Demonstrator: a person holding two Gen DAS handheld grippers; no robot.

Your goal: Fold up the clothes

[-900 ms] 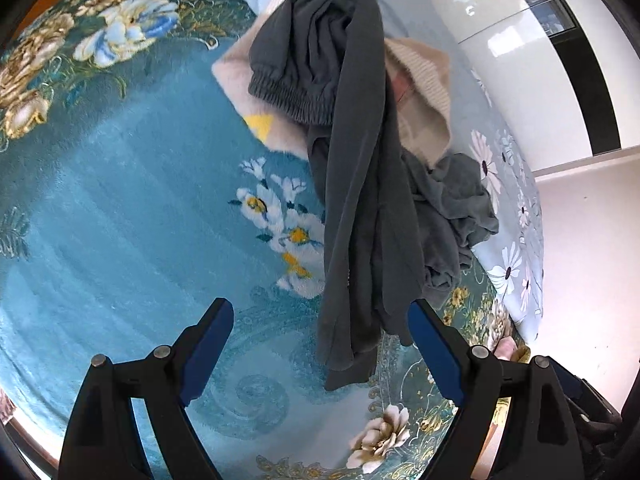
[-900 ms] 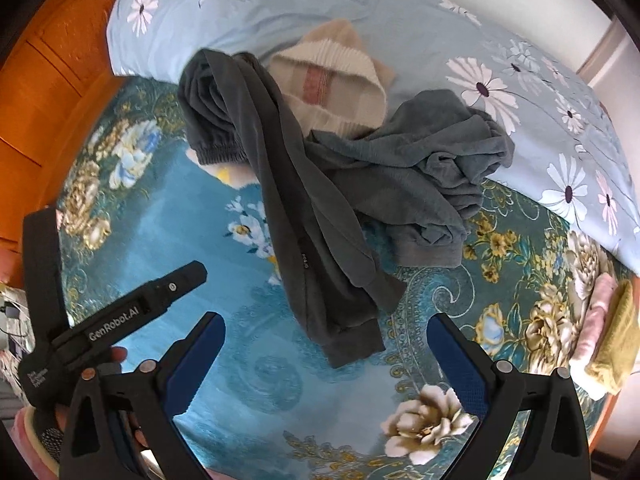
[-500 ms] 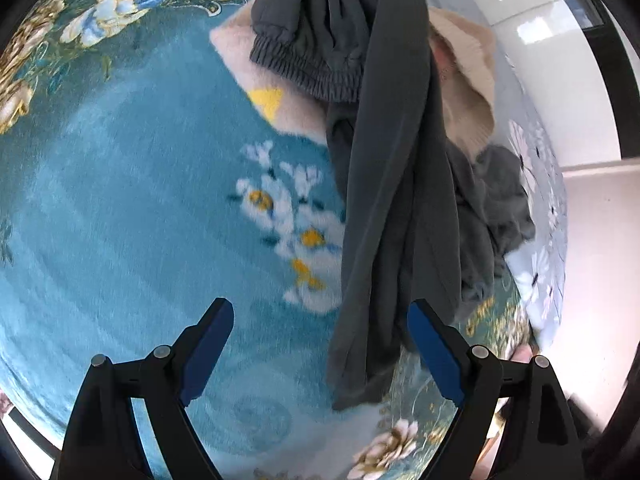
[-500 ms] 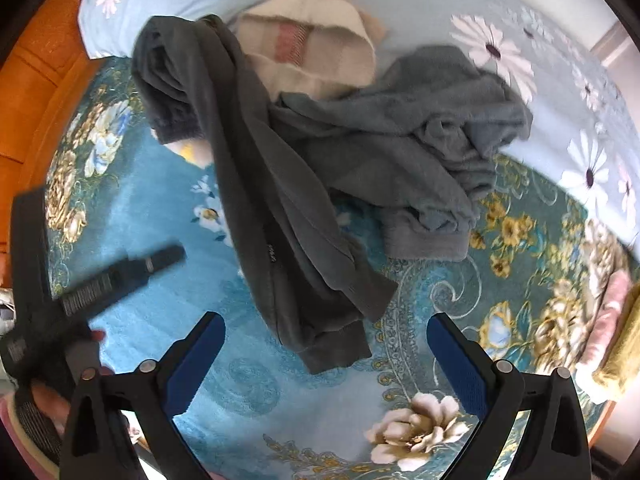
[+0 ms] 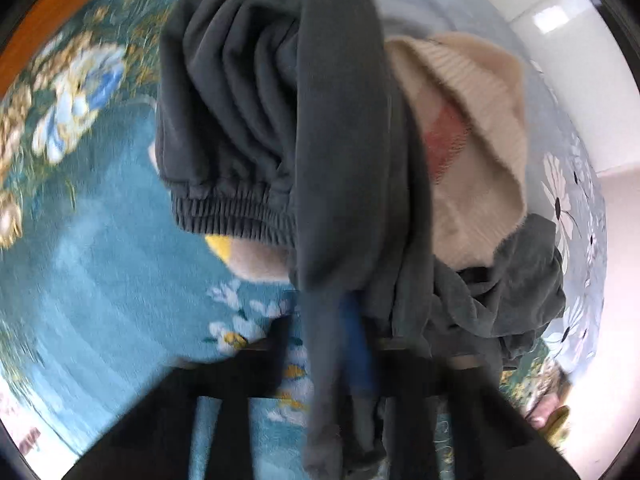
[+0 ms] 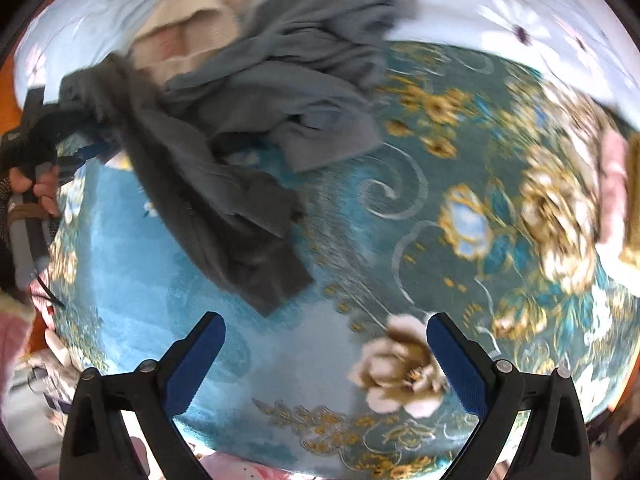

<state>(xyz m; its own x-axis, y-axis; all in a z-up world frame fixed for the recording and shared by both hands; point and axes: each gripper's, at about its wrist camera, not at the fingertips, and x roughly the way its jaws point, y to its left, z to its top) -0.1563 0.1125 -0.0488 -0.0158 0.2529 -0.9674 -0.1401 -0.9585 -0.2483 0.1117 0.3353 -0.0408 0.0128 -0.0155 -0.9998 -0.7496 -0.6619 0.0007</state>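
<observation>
Dark grey sweatpants [image 5: 312, 128] lie on the teal flowered blanket [image 5: 100, 248], one long leg running toward me. My left gripper [image 5: 344, 344] is shut on that leg; the cloth hangs between its blue pads, and the view is blurred. In the right wrist view the pants [image 6: 208, 200] stretch from the left gripper [image 6: 80, 148] at the left edge down to the middle. My right gripper [image 6: 324, 360] is open and empty, above the blanket [image 6: 140, 300] just below the leg's cuff end.
A cream knit sweater [image 5: 472, 152] and a crumpled grey-green garment [image 5: 520, 288] lie behind the pants. A pale blue flowered quilt [image 6: 460, 4] lies at the back. Folded pink and yellow clothes [image 6: 616, 184] sit at the right edge.
My left gripper moved forward onto the pants leg and shut on it. My right gripper moved down and to the right, still open.
</observation>
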